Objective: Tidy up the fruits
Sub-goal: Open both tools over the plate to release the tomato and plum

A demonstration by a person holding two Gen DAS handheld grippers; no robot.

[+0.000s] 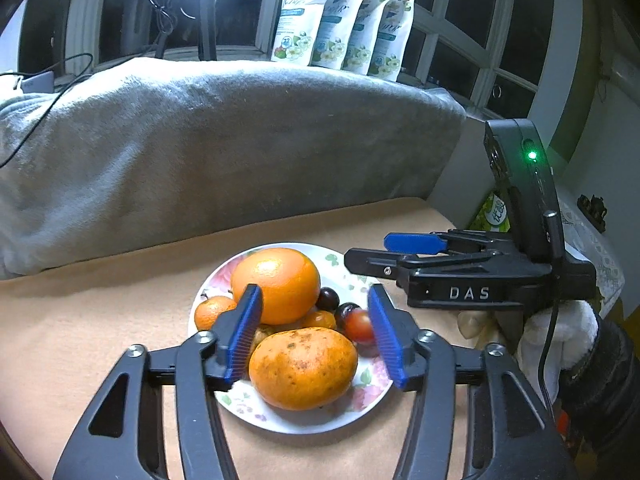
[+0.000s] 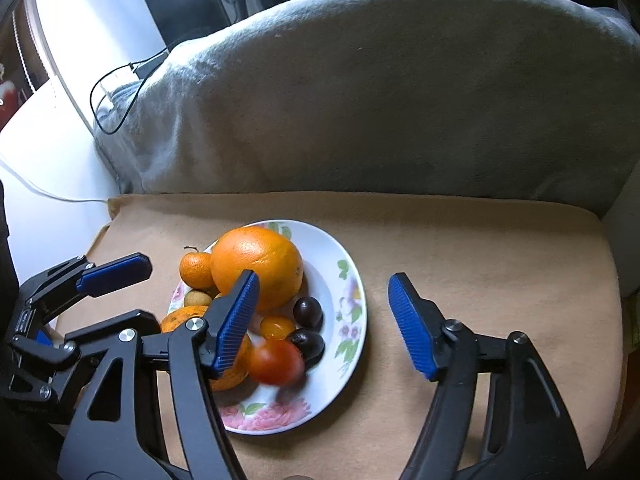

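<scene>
A white floral plate point(image 1: 344, 276) point(image 2: 348, 276) on a tan cloth holds a big orange point(image 1: 276, 280) point(image 2: 260, 260), a spotted orange point(image 1: 304, 368) point(image 2: 236, 368), a small mandarin point(image 1: 212, 312) point(image 2: 196, 270), a blurred red tomato point(image 1: 360, 326) point(image 2: 276, 362), a yellow cherry tomato point(image 2: 277, 327), two dark plums point(image 2: 307, 312) and a longan point(image 2: 197, 299). My left gripper point(image 1: 316, 332) is open above the plate's near side, empty. My right gripper point(image 2: 324, 324) is open above the plate's right side, empty. Each gripper shows in the other's view, the right point(image 1: 416, 252) and the left point(image 2: 116, 274).
A grey blanket-covered cushion point(image 1: 208, 148) point(image 2: 380, 100) rises behind the cloth. Several refill pouches point(image 1: 344, 20) stand on the windowsill. Cables point(image 2: 116, 92) hang at the left. A green packet point(image 1: 494, 212) stands at the right edge.
</scene>
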